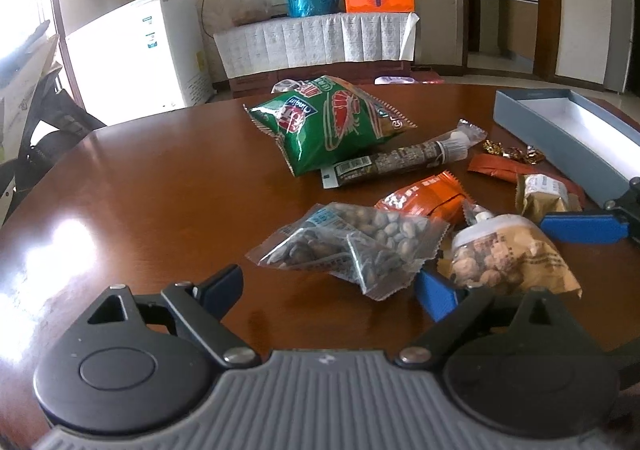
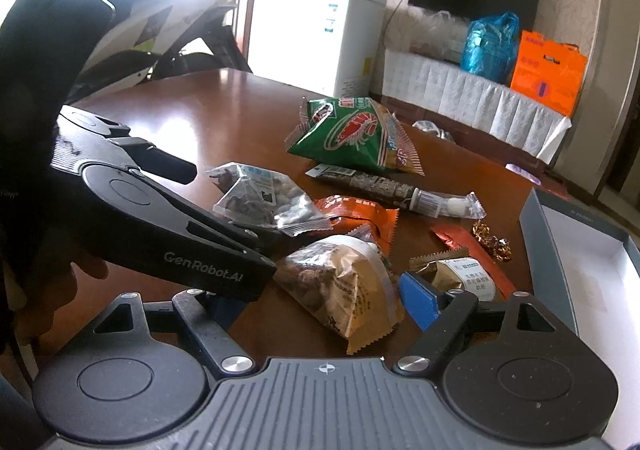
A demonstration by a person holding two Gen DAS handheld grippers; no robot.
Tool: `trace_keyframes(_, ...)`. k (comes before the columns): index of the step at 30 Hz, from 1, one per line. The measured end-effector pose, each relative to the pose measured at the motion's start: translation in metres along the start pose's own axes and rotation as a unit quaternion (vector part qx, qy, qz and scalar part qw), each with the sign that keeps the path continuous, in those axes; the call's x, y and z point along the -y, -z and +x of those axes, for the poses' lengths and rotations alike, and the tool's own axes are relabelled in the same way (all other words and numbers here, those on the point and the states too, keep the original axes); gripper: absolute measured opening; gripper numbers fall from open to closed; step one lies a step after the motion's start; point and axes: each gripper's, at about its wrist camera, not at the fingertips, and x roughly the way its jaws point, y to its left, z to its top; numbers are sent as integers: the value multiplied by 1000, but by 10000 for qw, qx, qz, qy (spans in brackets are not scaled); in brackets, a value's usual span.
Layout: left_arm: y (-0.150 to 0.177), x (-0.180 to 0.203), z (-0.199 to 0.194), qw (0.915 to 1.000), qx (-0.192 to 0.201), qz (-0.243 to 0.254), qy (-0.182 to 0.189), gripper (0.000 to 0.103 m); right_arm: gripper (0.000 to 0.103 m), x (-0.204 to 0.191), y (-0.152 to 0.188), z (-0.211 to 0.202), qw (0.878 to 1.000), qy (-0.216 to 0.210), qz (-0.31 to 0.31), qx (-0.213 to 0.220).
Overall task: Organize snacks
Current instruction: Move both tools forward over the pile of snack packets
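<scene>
On the round brown table (image 1: 160, 190) lies a loose pile of snacks. My left gripper (image 1: 330, 290) is open, and the clear nut packets (image 1: 352, 246) lie just ahead between its fingers, untouched. My right gripper (image 2: 324, 302) is open around a brown nut bag (image 2: 344, 282), its blue pad close to the bag's right side. The left gripper's body hides the right gripper's other finger. Further back lie a green shrimp-chip bag (image 1: 328, 126), a long dark stick packet (image 1: 400, 162), an orange packet (image 1: 428, 198), a small gold packet (image 2: 460, 278) and a red wrapper (image 2: 460, 242).
An open grey box (image 1: 560, 122) with a white inside stands at the table's right edge, with gold-wrapped candies (image 1: 512, 152) beside it. Beyond the table are a white fridge (image 1: 140, 50) and a cloth-covered cabinet (image 1: 316, 42). A person's hand holds the left gripper at the left of the right wrist view.
</scene>
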Motion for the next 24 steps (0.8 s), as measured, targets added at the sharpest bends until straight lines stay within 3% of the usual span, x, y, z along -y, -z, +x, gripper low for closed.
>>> trace_keyframes(15, 1, -1, 4, 10000, -31, -12, -82, 94, 86, 8, 2, 6, 9991, -26, 394, -178)
trace_keyframes(21, 0, -18, 9, 9979, -104, -322, -559, 94, 98, 2, 0, 5, 9982, -351, 479, -63)
trace_keyframes(24, 0, -29, 12, 9966, -187, -643, -483, 94, 99, -4, -2, 2, 9988, -379, 307, -8)
